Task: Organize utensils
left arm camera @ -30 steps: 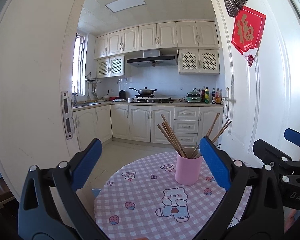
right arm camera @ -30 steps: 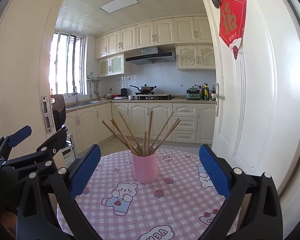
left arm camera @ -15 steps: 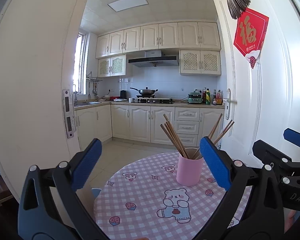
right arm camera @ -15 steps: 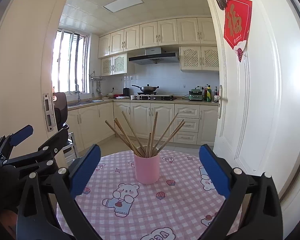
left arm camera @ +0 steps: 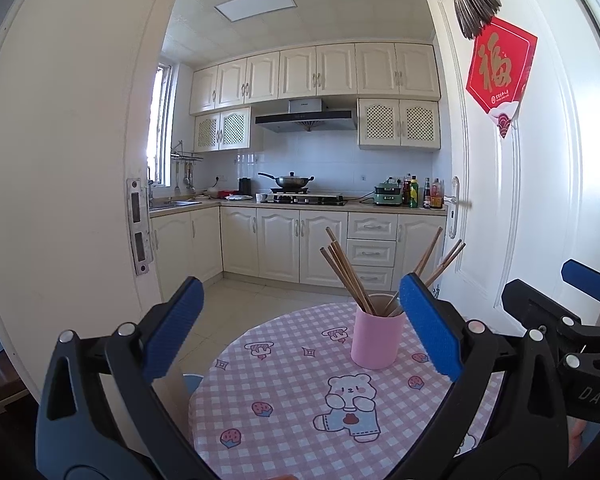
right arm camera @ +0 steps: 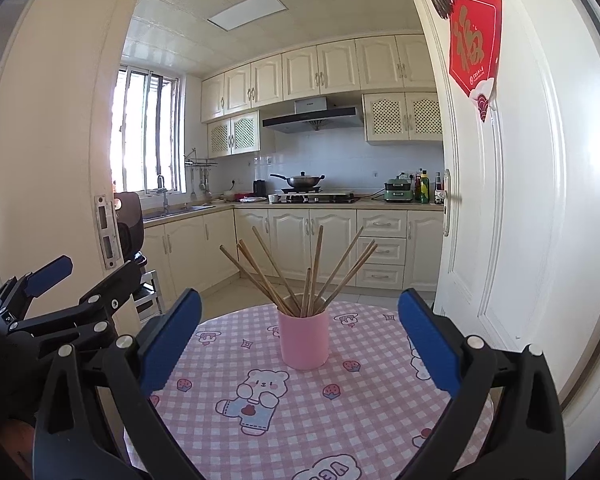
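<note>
**A:** Where is the pink cup (right arm camera: 304, 340)?

**B:** Upright on the round table (right arm camera: 340, 420), on the pink checked cloth, a little toward the far rim. The wooden chopsticks (right arm camera: 296, 272) stand in it and fan out to both sides above the lip.

**A:** And the tools?

**B:** The right gripper (right arm camera: 300, 344) is spread wide with nothing between its blue pads; the cup sits centred in that gap, farther off, untouched. The left gripper (left arm camera: 300, 328) is spread just as wide and empty. In its view the cup (left arm camera: 377, 334) lies to the right, near the right-hand pad.

**A:** Room around the cup?

**B:** Bare cloth on every side of it. The table's left edge (left arm camera: 204, 380) curves close under the left gripper, with floor beyond. A white door (right arm camera: 520, 200) stands just beside the table's right side.
</note>
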Available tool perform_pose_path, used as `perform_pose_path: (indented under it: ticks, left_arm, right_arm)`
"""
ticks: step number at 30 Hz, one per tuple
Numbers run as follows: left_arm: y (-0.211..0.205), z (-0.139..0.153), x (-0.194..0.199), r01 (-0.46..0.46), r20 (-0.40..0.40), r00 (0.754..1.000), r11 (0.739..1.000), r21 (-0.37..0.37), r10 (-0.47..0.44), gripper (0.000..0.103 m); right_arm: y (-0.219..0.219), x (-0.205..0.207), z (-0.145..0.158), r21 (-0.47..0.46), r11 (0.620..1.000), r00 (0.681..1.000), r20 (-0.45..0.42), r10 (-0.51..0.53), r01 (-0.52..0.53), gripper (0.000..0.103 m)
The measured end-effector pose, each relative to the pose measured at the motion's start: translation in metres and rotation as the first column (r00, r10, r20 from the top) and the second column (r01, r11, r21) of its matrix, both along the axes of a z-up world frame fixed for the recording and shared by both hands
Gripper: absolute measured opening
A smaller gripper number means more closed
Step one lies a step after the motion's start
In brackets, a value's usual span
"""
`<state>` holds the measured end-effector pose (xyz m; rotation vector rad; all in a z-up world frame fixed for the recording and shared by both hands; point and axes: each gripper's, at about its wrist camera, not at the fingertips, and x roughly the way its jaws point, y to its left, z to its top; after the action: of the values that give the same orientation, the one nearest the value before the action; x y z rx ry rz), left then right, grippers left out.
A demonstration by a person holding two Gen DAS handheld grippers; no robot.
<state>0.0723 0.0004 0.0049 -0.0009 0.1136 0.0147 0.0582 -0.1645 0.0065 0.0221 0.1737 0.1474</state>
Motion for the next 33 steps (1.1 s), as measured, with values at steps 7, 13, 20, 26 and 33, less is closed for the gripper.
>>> perform_pose_path:
  ticks: [7, 13, 20, 26, 33]
  left_arm:
    - [0.0030, -0.0001, -0.0004, -0.002, -0.005, 1.000, 1.000, -0.010, 0.002, 0.096]
    - [0.0028, -0.0002, 0.0002, -0.007, -0.005, 1.000, 1.000, -0.008, 0.007, 0.096]
    - [0.0027, -0.0009, -0.0011, -0.012, 0.006, 1.000, 1.000, -0.002, 0.012, 0.096]
    - [0.0030, -0.0006, -0.0031, -0.020, 0.021, 1.000, 1.000, 0.007, 0.020, 0.096]
    - [0.0038, -0.0007, -0.0031, -0.017, 0.012, 1.000, 1.000, 0.006, 0.017, 0.096]
  right_arm:
    - [0.0032, -0.0007, 0.0013, -0.006, 1.000, 1.000, 0.004, 0.006, -0.006, 0.095]
    - [0.0054, -0.0019, 0.0011, -0.009, 1.000, 1.000, 0.009, 0.003, -0.003, 0.095]
    - [0.0063, -0.0026, 0.0017, -0.011, 1.000, 1.000, 0.012, 0.006, -0.006, 0.095]
    - [0.0067, -0.0030, 0.0022, -0.012, 1.000, 1.000, 0.012, 0.007, -0.007, 0.095]
    - [0.0072, -0.0029, 0.0020, -0.010, 1.000, 1.000, 0.010, 0.010, -0.010, 0.095]
